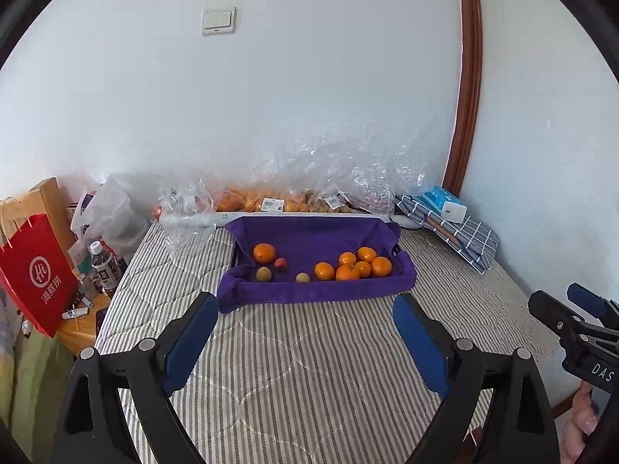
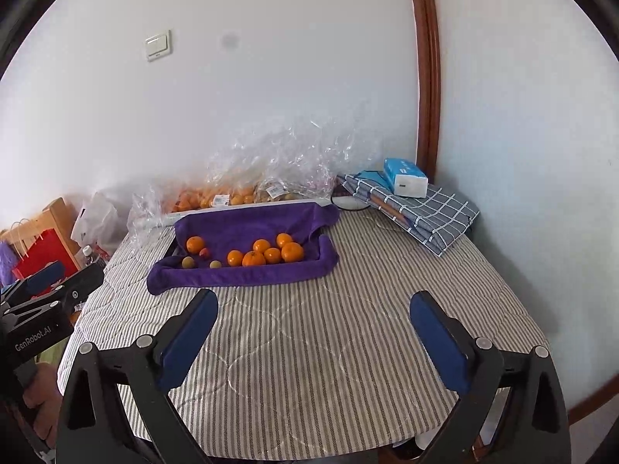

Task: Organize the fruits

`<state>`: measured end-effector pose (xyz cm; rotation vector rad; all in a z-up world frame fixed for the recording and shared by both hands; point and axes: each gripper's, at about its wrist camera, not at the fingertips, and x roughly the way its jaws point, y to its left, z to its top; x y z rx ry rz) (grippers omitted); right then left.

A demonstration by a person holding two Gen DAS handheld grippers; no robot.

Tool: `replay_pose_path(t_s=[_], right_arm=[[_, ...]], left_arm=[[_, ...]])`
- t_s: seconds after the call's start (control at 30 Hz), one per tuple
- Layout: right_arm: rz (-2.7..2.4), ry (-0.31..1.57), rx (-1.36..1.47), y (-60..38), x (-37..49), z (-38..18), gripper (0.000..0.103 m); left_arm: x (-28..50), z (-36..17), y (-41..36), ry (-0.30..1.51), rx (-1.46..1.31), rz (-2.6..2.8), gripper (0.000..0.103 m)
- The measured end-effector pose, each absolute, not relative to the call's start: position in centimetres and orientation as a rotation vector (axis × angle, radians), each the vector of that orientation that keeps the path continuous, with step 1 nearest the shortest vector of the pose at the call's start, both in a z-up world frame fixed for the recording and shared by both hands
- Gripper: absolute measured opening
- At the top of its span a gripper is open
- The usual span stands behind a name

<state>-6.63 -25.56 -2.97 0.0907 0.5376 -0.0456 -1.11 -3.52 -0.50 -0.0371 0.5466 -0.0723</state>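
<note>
Both our grippers, the left gripper (image 1: 305, 309) and the right gripper (image 2: 314, 305), hover with jaws spread wide and empty above the striped tablecloth (image 2: 309, 348), well apart from the fruit, so we judge the sorting is only partly done. On the purple towel tray (image 1: 309, 290) six oranges (image 1: 348, 266) cluster at the right, while one orange (image 1: 264, 253), a small red fruit (image 1: 281, 264) and two yellowish fruits (image 1: 263, 274) lie loose at the left, seemingly still to group.

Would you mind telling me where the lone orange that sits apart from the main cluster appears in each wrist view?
Left wrist: the lone orange lies left of centre on the purple towel, beside a small red fruit.
Right wrist: the same orange sits upper left of centre, at the towel's left end.
Shared landmark: the blue tissue box on the checked cloth.
</note>
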Motion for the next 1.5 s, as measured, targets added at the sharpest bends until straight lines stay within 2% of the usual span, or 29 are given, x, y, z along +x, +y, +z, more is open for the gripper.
replay_pose_path(t_s=[1.5], right_arm=[[-0.054,0.535,0.108,-25.7,-6.8,-2.6,0.099]], left_arm=[[-1.7,-0.6,-2.6,0.545,-0.050,-0.078,0.093]])
